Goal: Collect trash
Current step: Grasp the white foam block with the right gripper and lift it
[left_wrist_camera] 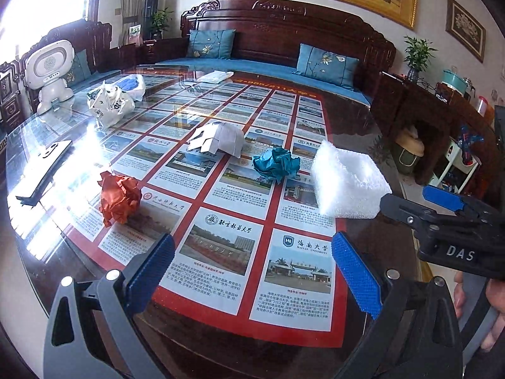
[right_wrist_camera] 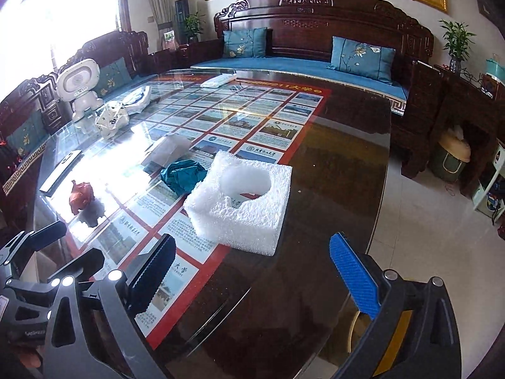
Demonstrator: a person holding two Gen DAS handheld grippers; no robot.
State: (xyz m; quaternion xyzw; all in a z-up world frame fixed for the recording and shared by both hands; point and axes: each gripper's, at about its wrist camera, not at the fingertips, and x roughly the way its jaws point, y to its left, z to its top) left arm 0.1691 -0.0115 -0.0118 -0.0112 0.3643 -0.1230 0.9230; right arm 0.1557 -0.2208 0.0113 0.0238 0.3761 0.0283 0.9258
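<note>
On the glass table lie an orange paper ball, a teal paper ball, a crumpled white paper and a white foam block with a round hole. My left gripper is open and empty, low over the near table edge, short of the balls. My right gripper is open and empty, just before the foam block; it shows at the right of the left wrist view. The left gripper shows at the lower left of the right wrist view.
A white plastic bag, a white toy robot, a phone and a remote sit further back on the table. A wooden sofa with blue cushions stands behind. Tiled floor and a bin lie right.
</note>
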